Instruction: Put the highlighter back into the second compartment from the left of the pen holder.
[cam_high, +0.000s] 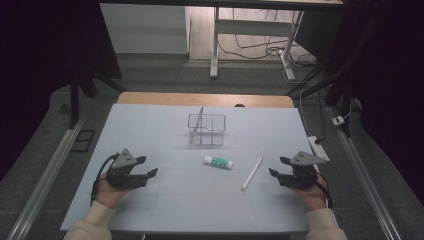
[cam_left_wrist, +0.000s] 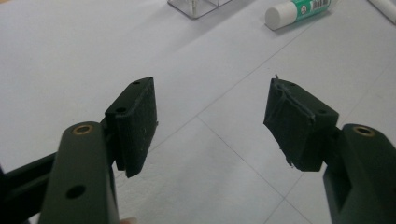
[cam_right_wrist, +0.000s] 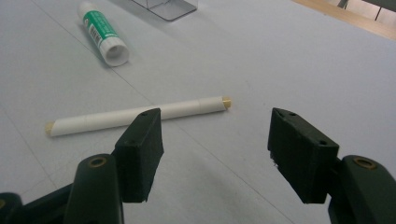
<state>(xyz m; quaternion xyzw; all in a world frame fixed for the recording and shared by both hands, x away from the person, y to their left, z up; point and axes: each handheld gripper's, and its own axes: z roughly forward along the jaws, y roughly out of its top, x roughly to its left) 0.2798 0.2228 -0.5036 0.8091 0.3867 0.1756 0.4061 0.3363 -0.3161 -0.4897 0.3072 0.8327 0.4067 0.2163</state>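
Left gripper rests at the table's near left, jaws wide, nothing between them; right gripper rests at the near right, jaws wide and empty; the white pen lies flat just beside the right gripper; the glue stick lies between the grippers, near the clear organiser.

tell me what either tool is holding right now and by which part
Nothing is held: the left tool and the right tool both stand open above the table.
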